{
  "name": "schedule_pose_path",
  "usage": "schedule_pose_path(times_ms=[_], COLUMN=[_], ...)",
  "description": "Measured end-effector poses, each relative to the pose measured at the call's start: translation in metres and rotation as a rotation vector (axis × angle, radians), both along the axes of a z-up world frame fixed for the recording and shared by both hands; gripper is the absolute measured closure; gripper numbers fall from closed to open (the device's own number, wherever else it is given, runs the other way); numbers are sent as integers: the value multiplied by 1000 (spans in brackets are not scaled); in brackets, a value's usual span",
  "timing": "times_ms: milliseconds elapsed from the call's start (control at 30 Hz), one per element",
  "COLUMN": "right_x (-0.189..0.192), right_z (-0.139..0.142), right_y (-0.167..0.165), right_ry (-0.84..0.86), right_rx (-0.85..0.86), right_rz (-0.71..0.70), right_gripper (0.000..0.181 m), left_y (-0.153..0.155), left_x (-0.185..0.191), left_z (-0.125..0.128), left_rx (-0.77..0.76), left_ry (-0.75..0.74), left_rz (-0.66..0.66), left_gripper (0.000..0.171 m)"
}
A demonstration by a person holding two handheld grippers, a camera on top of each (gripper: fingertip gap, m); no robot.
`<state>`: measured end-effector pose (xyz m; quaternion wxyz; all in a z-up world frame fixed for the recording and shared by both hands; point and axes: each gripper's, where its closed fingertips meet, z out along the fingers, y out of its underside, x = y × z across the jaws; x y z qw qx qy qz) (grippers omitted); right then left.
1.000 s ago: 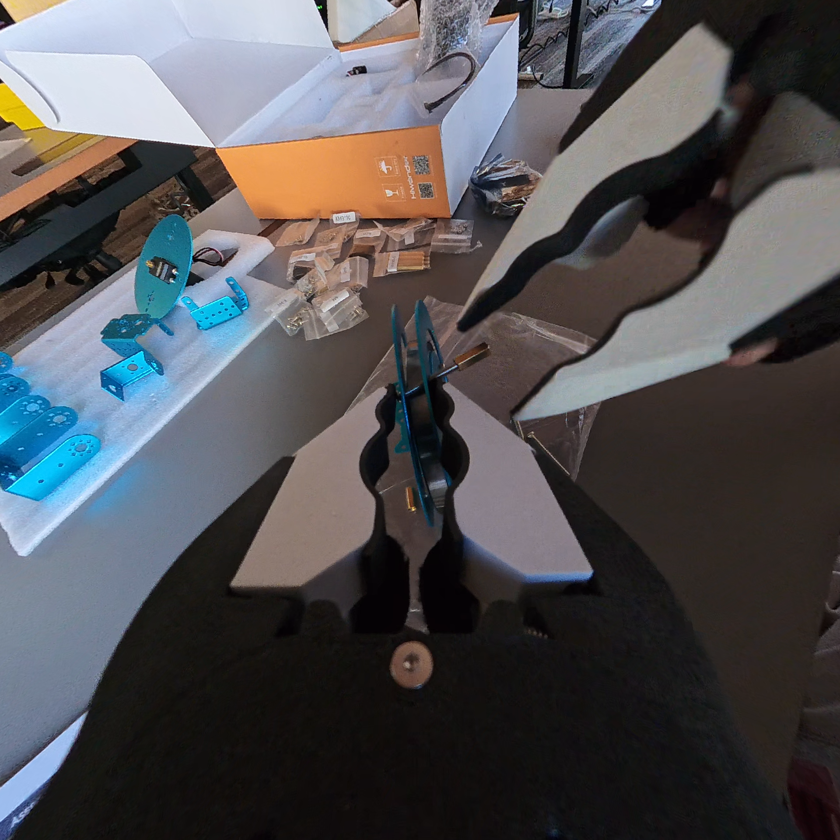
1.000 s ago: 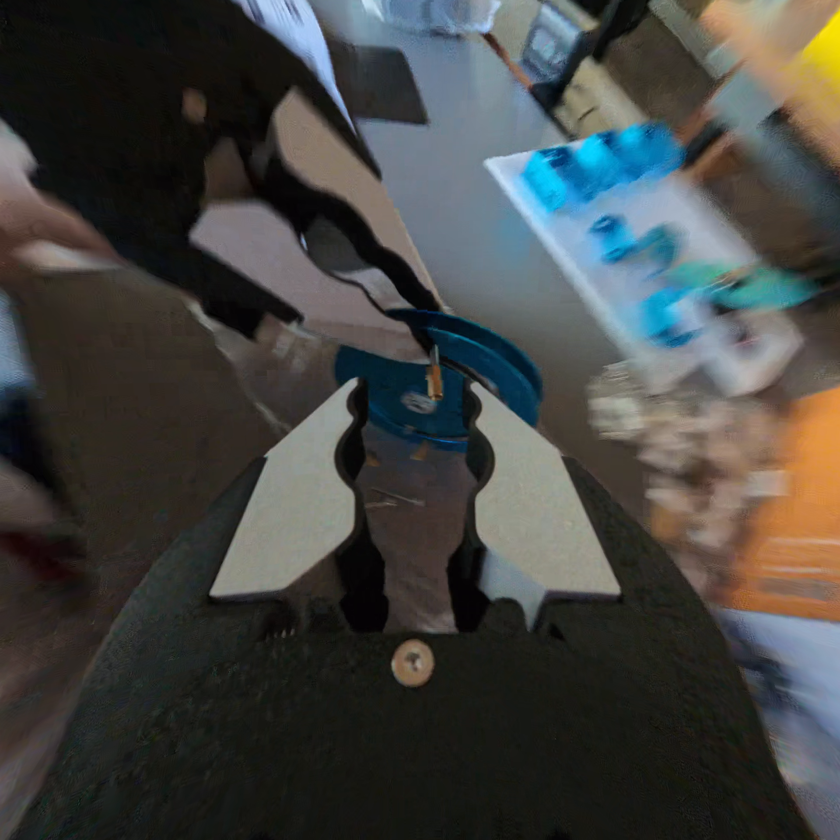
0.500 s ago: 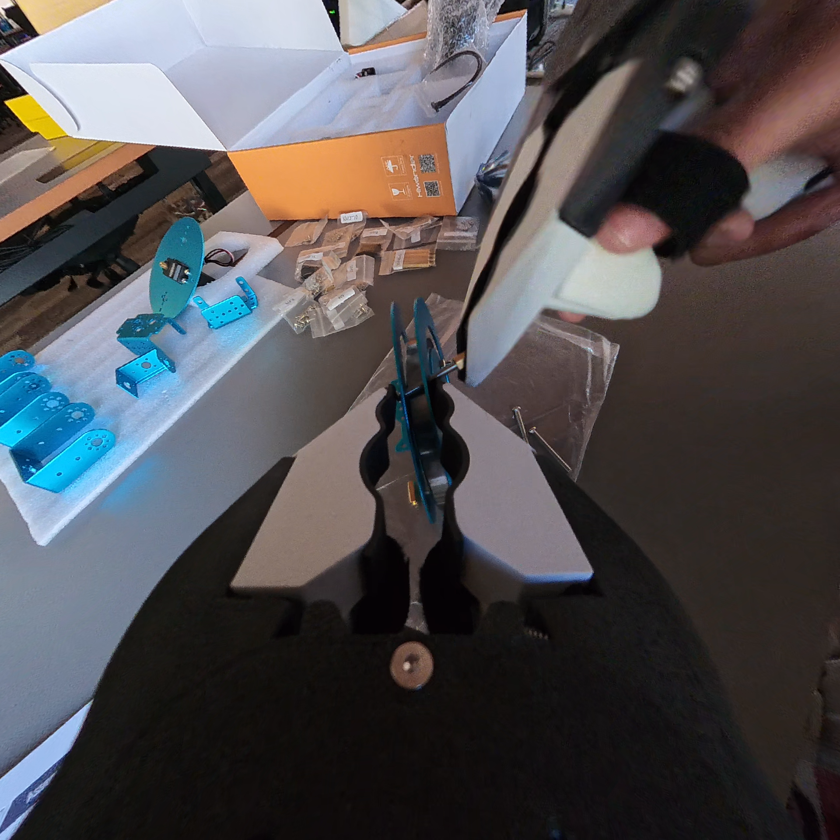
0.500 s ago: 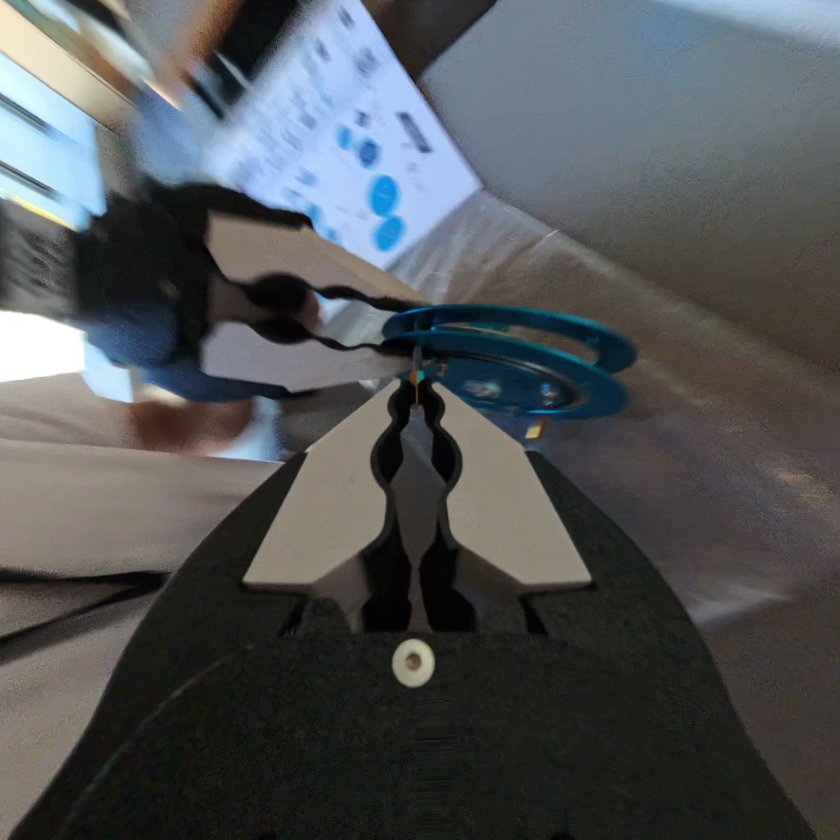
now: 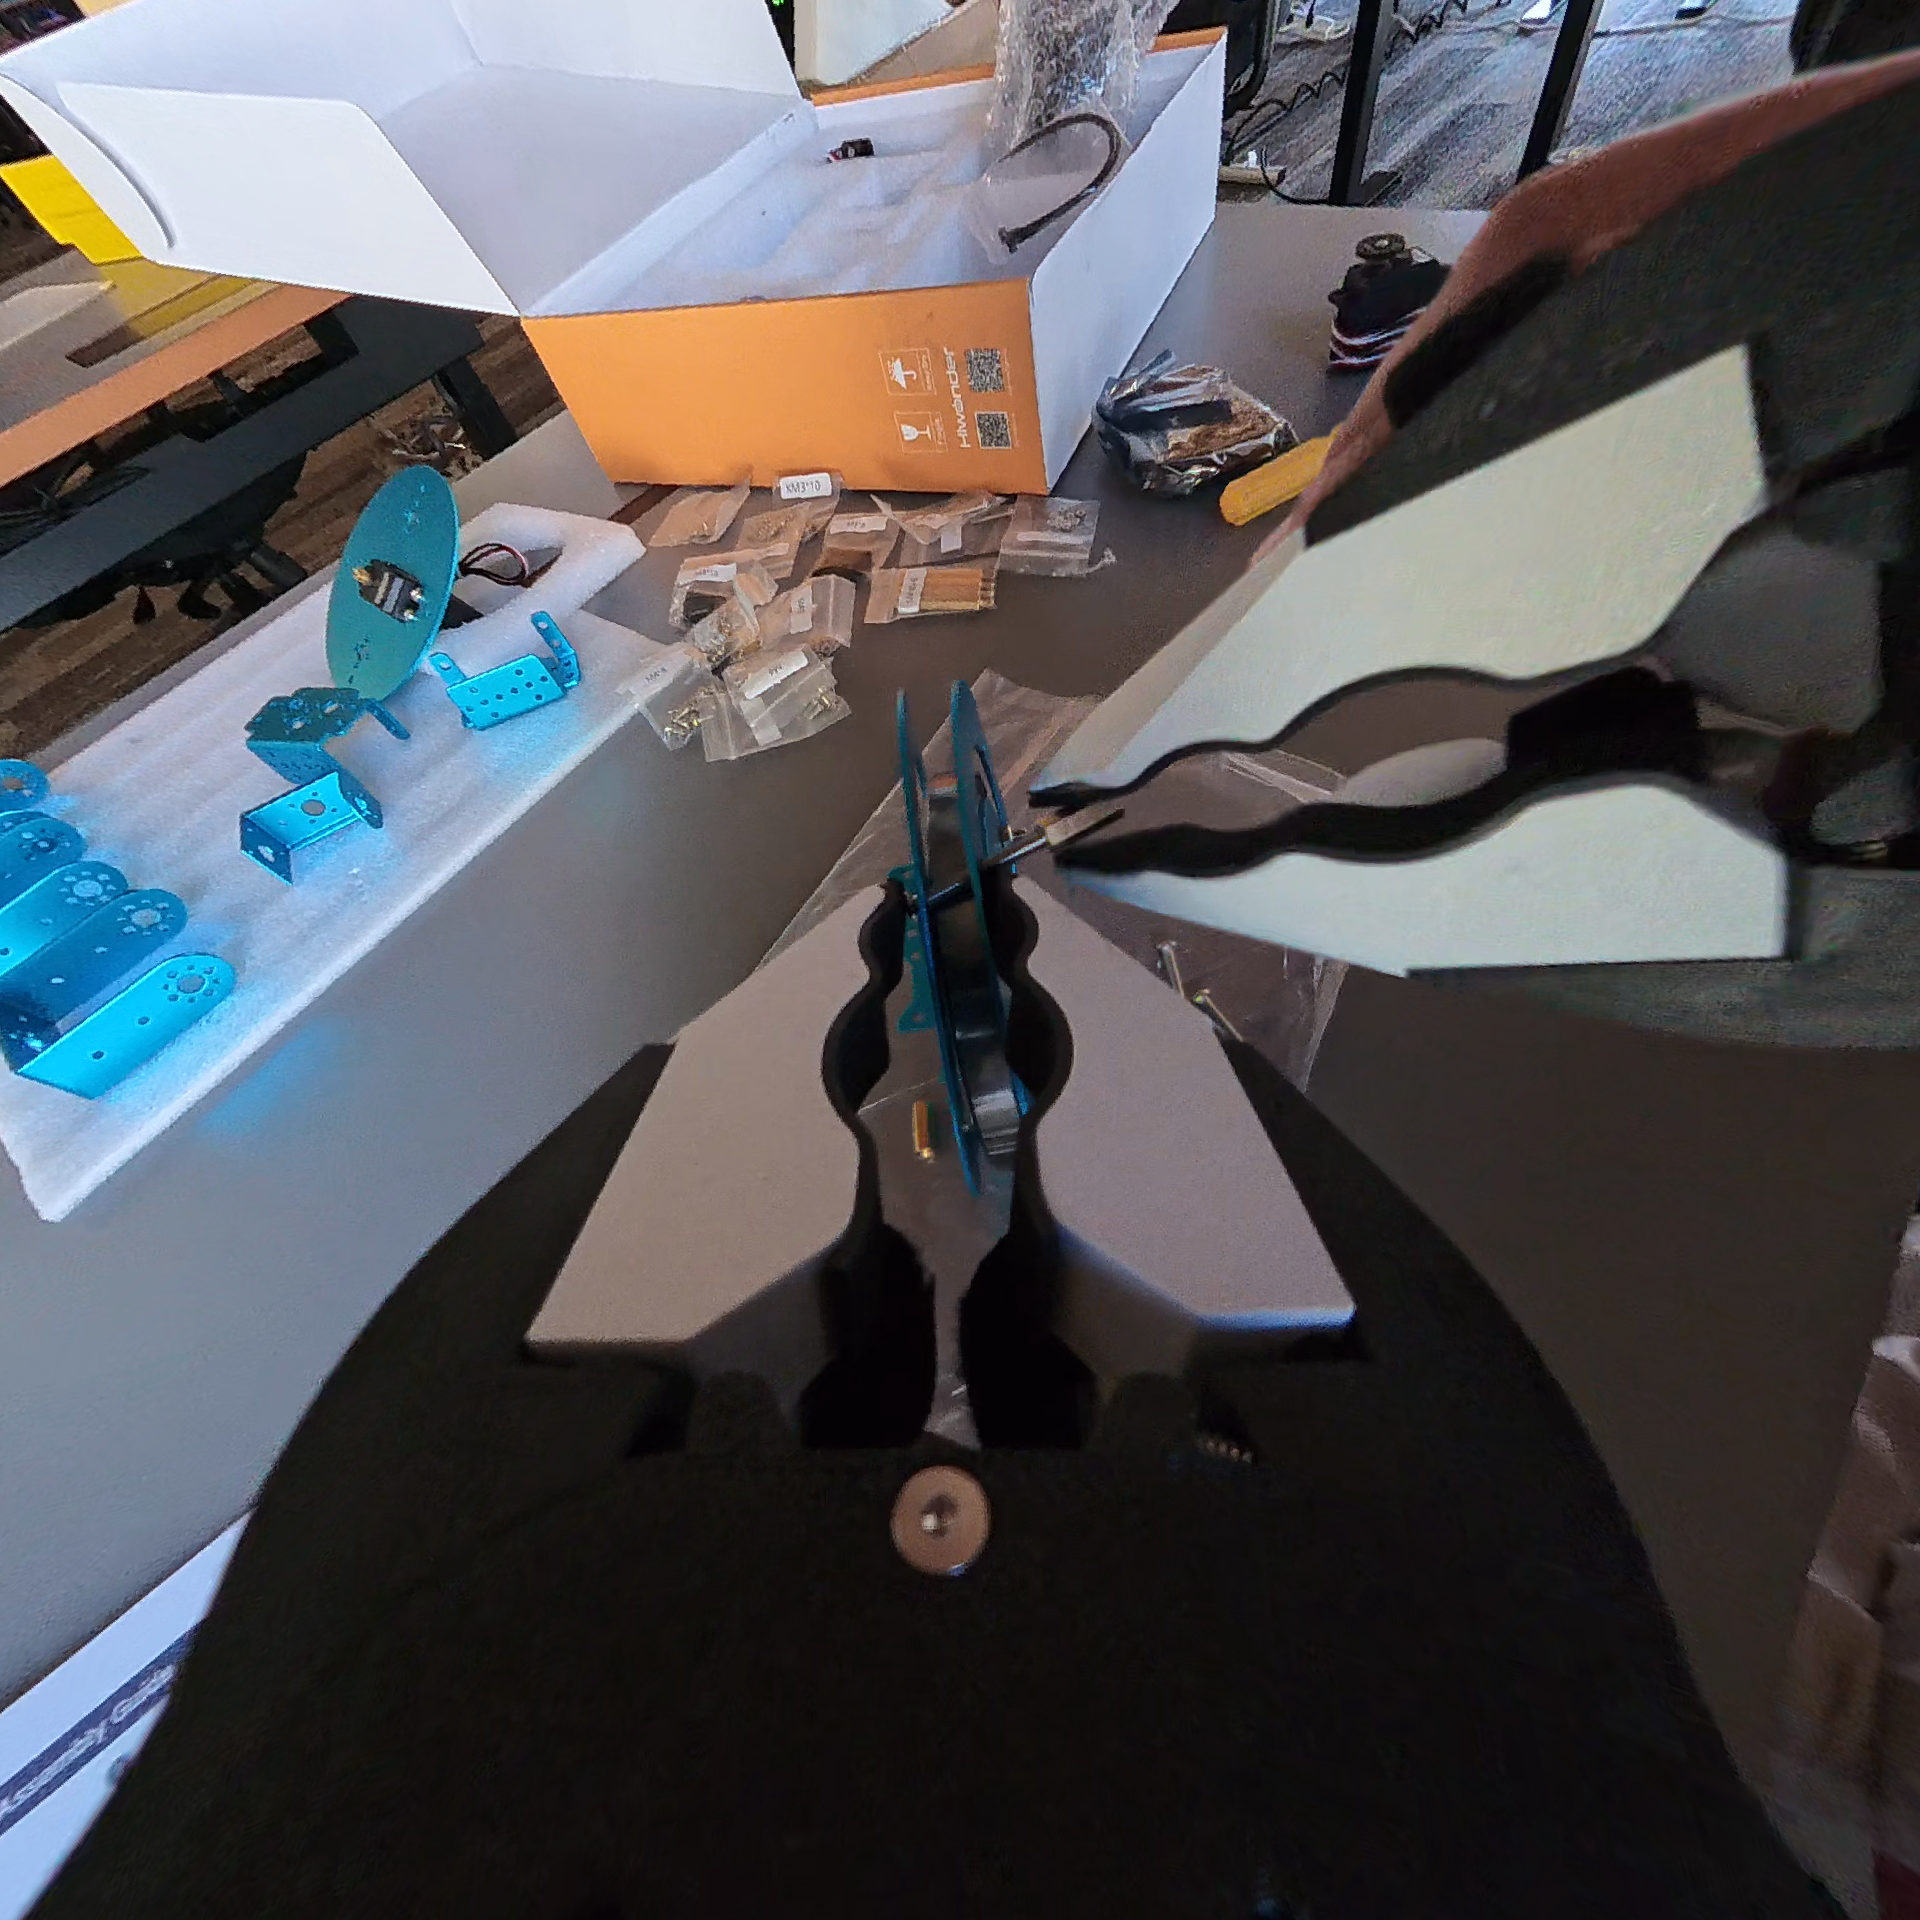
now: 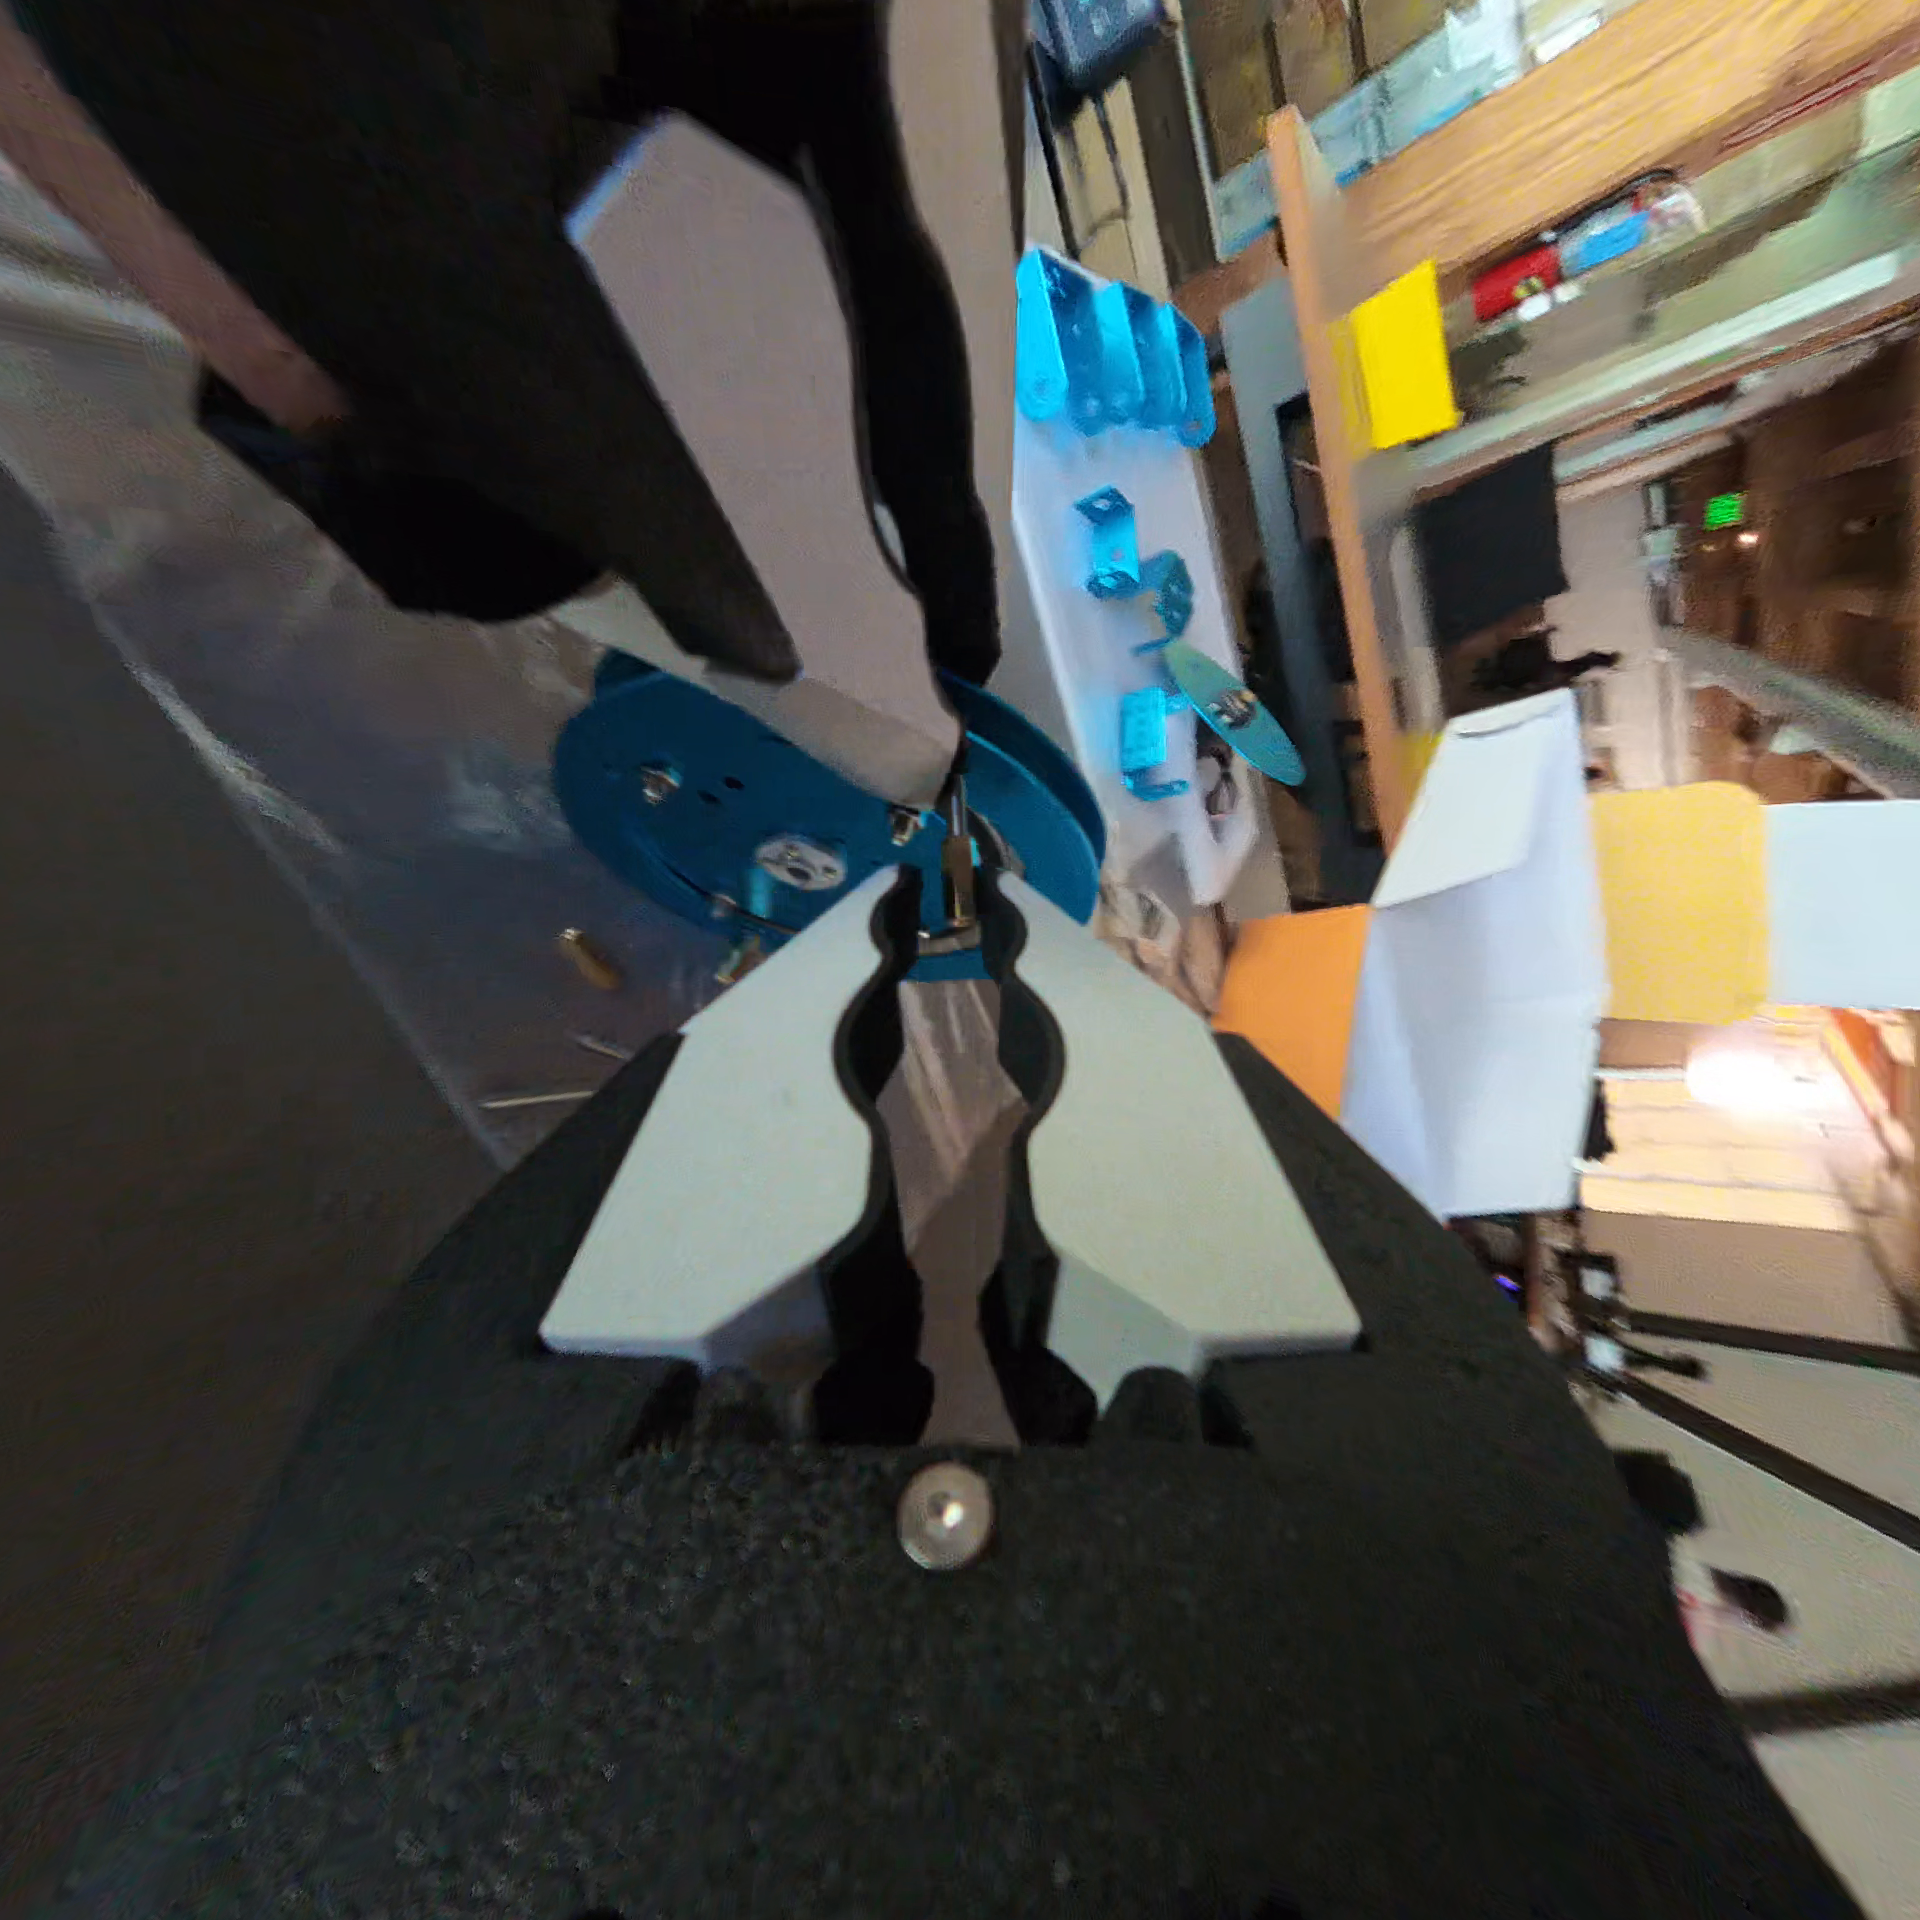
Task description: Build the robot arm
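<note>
LEFT gripper (image 5: 951, 904): jaws clamp the twin-disc blue metal assembly (image 5: 956, 831) on edge above the grey counter (image 5: 520, 1039) | RIGHT gripper (image 6: 945, 914): jaws pinch brass standoff (image 6: 958, 868) at disc face | RISK: tilted standoff may cross-thread or drop; discs may twist.

Left wrist view: sits behind the left gripper (image 5: 951, 883), looks forward and down along its fingers across the grey table (image 5: 520, 1039), very close to the blue disc assembly (image 5: 951, 831); orange-and-white box (image 5: 831, 384) and foam sheet (image 5: 260, 831) farther back. Right wrist view: behind the right gripper (image 6: 951, 914), rolled roughly a quarter turn, so table and shelves run sideways; also close, slightly blurred. Shared: disc assembly, standoff (image 6: 956, 873), both grippers, box, foam sheet. The views face the assembly from crossing directions.
</note>
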<state>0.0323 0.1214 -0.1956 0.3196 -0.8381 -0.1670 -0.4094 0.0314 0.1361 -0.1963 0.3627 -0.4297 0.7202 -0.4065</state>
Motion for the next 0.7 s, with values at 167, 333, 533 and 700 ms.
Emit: schedule_pose_path(times_ms=[167,333,533,700], right_x=[5,-20,-16,-4], right_z=[-6,-6,-3,-10], right_y=[5,5,8,1], right_ry=[288,1557,1728,763], right_rx=[28,144,245,160], right_rz=[-18,-59,4,55], right_gripper=[177,178,175,136], left_y=[3,1,3,3], left_x=[2,-1,3,3], left_z=[0,0,0,0], left_rx=[-7,-23,-33,-30], left_ry=[-17,-30,-17,-9], left_rz=[3,-20,-5,-2], left_gripper=[156,156,156,156])
